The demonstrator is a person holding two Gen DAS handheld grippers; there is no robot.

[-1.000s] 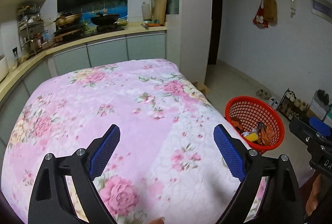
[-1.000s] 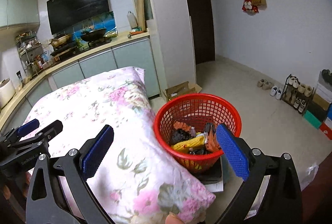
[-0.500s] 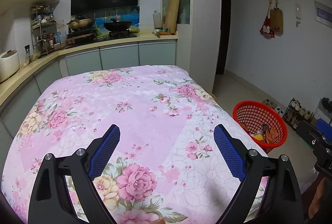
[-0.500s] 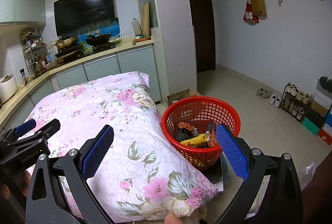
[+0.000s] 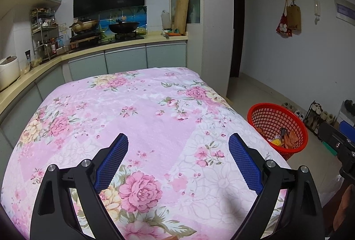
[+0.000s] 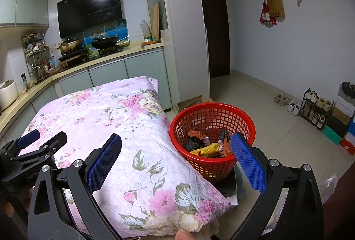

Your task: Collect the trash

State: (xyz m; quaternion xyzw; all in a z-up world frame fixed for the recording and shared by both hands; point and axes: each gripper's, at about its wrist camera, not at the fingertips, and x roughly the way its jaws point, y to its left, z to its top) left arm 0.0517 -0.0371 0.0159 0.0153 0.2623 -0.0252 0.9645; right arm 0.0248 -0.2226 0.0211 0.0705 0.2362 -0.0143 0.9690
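Seemingly done: both claws, left point(image 5: 178, 151) and right point(image 6: 176, 153), gaped empty; no trash visible on quilt point(image 5: 144, 111); risk: snagging it, tipping red basket point(image 6: 212, 126)

Red plastic mesh basket point(image 6: 212, 129) stands upright on floor, just beside right edge of quilt-covered surface. Trash point(image 6: 208, 146) lies at basket bottom: yellow wrapper, orange and black pieces, mixed in pile.

Left gripper point(image 5: 178, 146) pulled back and up: more floral quilt point(image 5: 144, 115) visible. Red basket point(image 6: 212, 126) farther from right gripper point(image 6: 176, 146), shifted right in left view.
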